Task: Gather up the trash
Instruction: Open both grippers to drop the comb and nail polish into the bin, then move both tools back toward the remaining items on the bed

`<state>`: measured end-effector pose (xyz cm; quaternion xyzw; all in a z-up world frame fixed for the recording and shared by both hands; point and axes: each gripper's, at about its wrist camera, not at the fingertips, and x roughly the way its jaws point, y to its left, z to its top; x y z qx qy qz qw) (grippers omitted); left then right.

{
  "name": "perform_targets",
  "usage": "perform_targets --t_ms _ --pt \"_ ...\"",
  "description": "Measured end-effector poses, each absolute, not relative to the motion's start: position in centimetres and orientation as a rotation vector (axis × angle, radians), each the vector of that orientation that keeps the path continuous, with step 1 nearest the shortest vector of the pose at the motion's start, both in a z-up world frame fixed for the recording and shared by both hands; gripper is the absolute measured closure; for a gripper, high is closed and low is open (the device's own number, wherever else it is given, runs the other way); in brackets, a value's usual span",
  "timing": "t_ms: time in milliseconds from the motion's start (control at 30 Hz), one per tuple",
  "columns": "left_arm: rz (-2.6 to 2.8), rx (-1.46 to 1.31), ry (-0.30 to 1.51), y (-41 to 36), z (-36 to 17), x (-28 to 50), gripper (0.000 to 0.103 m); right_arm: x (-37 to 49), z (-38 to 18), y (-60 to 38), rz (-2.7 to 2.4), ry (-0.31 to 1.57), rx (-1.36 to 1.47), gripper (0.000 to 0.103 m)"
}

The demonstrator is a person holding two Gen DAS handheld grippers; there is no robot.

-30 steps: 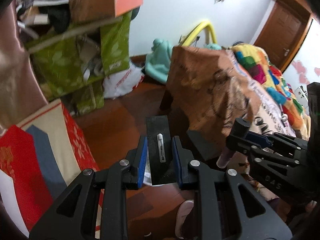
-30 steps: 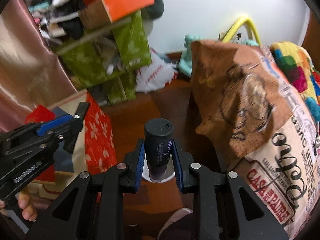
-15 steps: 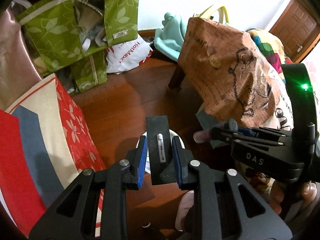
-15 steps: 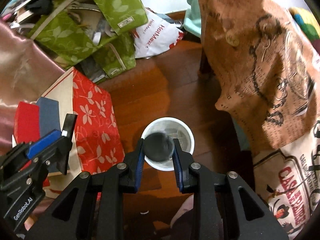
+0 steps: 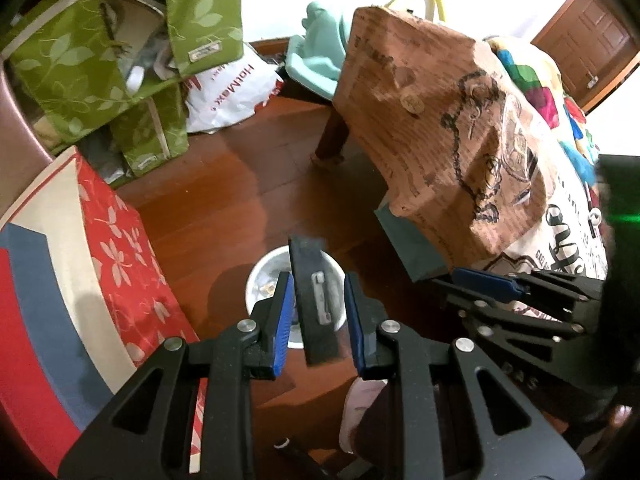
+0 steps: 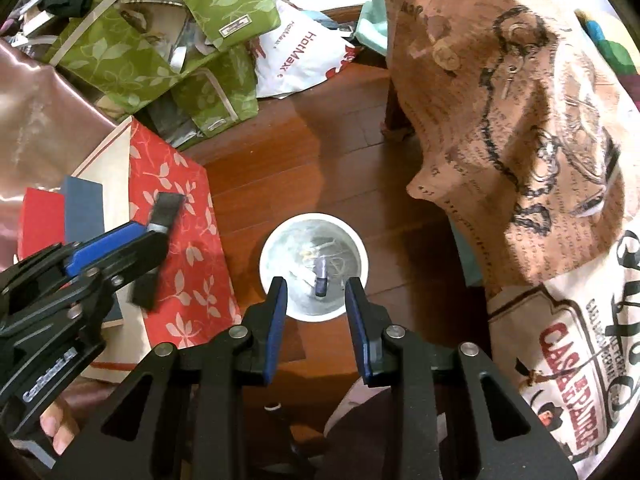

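A white bin (image 6: 272, 240) stands on the wooden floor directly below both grippers. My right gripper (image 6: 315, 280) hangs over it with its jaws opening and nothing between them. The dark bottle (image 6: 320, 278) lies inside the bin among other scraps. My left gripper (image 5: 317, 276) is above the bin's rim (image 5: 256, 280), jaws opening. A flat black piece with a silver strip (image 5: 318, 300) sits between its pads, blurred, with a narrow gap on each side. In the right wrist view that black piece (image 6: 164, 208) shows at the left gripper (image 6: 156, 236).
A red floral box (image 6: 180, 240) stands left of the bin. A table under a brown printed cloth (image 6: 500, 120) rises to the right. Green leaf-print bags (image 5: 80, 60) and a white plastic bag (image 5: 228, 96) crowd the back. A foot (image 5: 360, 412) is near the bin.
Both grippers sank and tipped down over the bin. The right jaws let go of the dark bottle, which now lies in the bin. The left jaws widened around the black piece.
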<state>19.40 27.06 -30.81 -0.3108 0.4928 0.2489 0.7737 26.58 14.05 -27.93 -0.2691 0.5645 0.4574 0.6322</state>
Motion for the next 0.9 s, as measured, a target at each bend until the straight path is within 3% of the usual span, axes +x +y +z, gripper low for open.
perform_targets --t_ms 67,333,900 --pt "0.543 -0.676 1.088 27.1 -31.0 19.9 0.073 26.7 -27.4 13.6 1.039 1.273 -0.620 0.076" --pt "0.562 -0.620 1.051 25.8 -28.3 19.4 0.073 26.4 -24.6 11.5 1.050 1.207 -0.597 0.076" --pt "0.591 -0.432 0.798 19.0 -14.7 16.1 0.072 24.6 -12.3 2.8 1.082 0.881 -0.448 0.076"
